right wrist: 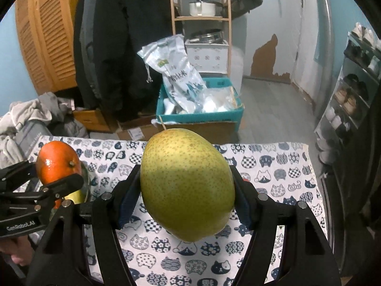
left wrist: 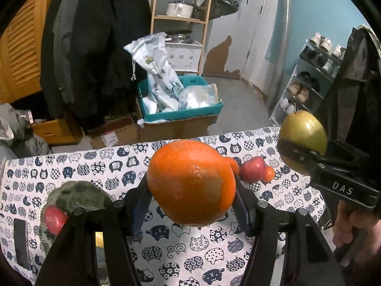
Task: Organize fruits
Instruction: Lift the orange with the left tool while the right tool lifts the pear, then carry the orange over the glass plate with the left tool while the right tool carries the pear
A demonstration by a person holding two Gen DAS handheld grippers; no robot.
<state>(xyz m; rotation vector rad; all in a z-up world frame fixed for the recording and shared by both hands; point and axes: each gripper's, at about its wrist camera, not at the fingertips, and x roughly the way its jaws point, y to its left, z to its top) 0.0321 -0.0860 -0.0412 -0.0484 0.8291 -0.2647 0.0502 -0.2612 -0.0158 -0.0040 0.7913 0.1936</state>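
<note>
left fingers (left wrist: 145, 205) clamp orange (left wrist: 190, 183); right fingers (right wrist: 128, 197) clamp pear (right wrist: 187, 186).

1. A lived-in home entryway or storage room is showing here, taking the wooden shelf unit (right wrist: 202, 23) as landmark
2. A white pot (right wrist: 202, 8) is sitting on that shelf unit
3. Dark coats (right wrist: 119, 47) are hanging just left of it, beside a louvred wooden door (right wrist: 47, 35)
4. A teal crate (right wrist: 202, 114) of bags is resting on cardboard boxes in front of it
5. A shoe rack (left wrist: 309, 76) is standing well to its right
6. A cat-print tablecloth (right wrist: 262, 178) is covering the table nearest the camera
</note>
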